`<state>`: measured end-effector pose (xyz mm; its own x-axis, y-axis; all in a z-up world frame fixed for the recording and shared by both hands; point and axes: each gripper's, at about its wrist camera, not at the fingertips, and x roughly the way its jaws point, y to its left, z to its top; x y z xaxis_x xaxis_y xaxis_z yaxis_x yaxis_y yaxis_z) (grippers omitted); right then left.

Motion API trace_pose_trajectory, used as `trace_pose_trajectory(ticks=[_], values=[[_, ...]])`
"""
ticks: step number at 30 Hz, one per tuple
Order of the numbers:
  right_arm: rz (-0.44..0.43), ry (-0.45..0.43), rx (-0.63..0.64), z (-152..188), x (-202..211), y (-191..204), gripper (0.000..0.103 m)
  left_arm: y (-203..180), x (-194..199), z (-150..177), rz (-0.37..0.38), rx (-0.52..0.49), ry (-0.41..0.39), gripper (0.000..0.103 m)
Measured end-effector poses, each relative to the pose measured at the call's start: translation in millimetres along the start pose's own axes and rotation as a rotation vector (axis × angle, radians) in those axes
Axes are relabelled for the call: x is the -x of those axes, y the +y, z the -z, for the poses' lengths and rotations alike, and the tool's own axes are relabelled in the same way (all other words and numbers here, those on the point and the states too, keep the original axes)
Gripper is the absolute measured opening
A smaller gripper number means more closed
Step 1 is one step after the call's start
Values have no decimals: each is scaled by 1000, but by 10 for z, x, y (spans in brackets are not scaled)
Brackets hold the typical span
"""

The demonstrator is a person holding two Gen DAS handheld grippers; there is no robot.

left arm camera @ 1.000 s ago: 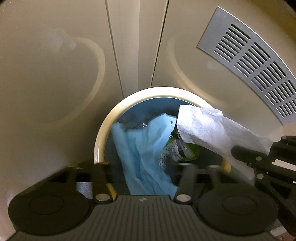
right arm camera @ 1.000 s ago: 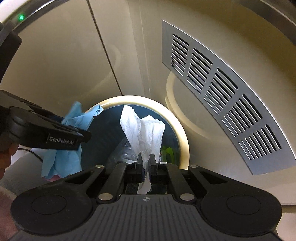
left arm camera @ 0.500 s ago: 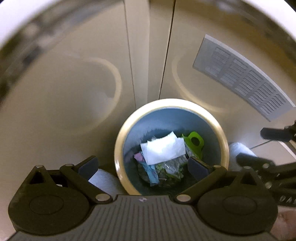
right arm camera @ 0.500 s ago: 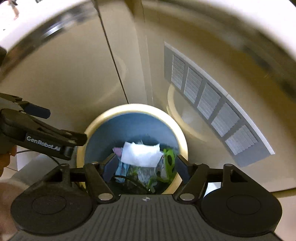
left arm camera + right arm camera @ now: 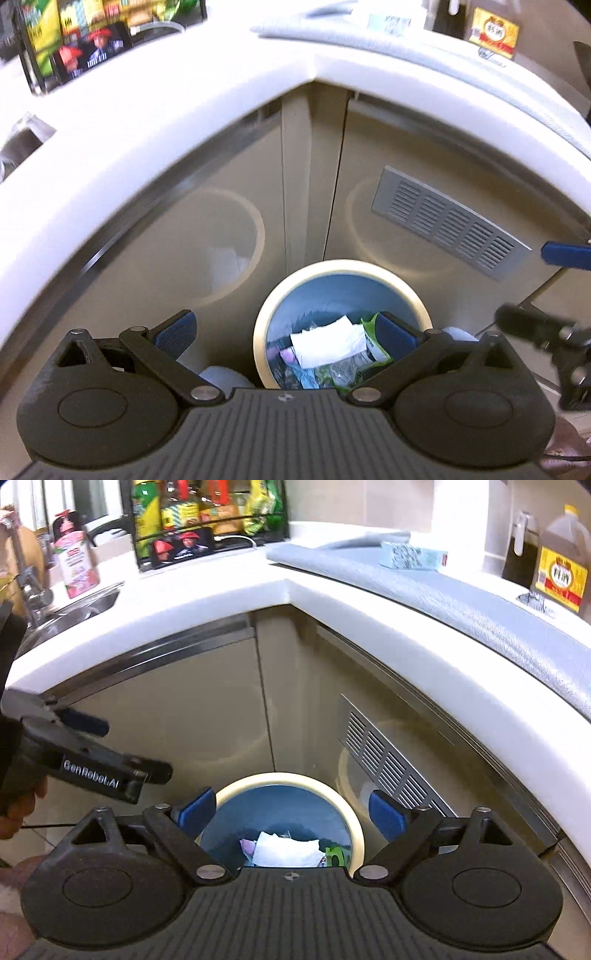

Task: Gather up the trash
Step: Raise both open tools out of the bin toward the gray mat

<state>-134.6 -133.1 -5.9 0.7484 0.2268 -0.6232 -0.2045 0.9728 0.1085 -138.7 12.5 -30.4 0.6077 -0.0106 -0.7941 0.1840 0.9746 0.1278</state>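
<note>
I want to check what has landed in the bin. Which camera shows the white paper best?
The left wrist view: the white paper lies nearly whole on top of the trash in the bin. In the right wrist view the right gripper's own body cuts off the lower part of the paper and most of the trash.

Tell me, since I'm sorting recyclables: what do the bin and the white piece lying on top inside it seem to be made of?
The bin looks like smooth moulded plastic: cream rim, matte blue inner wall, no seams visible. The white piece looks like thin paper or tissue: flat, matte, softly creased with a folded edge; a thin plastic film cannot be ruled out.
</note>
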Motion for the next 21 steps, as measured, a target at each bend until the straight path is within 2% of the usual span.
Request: trace_pose_trajectory(ticks=[9,21], values=[[22,-25,70,100,198,195,94,-83,252,93,-22,-38,-80,103],[34,-57,81,154,319,253,96,-155,422,156,-39,-68,-125,103]])
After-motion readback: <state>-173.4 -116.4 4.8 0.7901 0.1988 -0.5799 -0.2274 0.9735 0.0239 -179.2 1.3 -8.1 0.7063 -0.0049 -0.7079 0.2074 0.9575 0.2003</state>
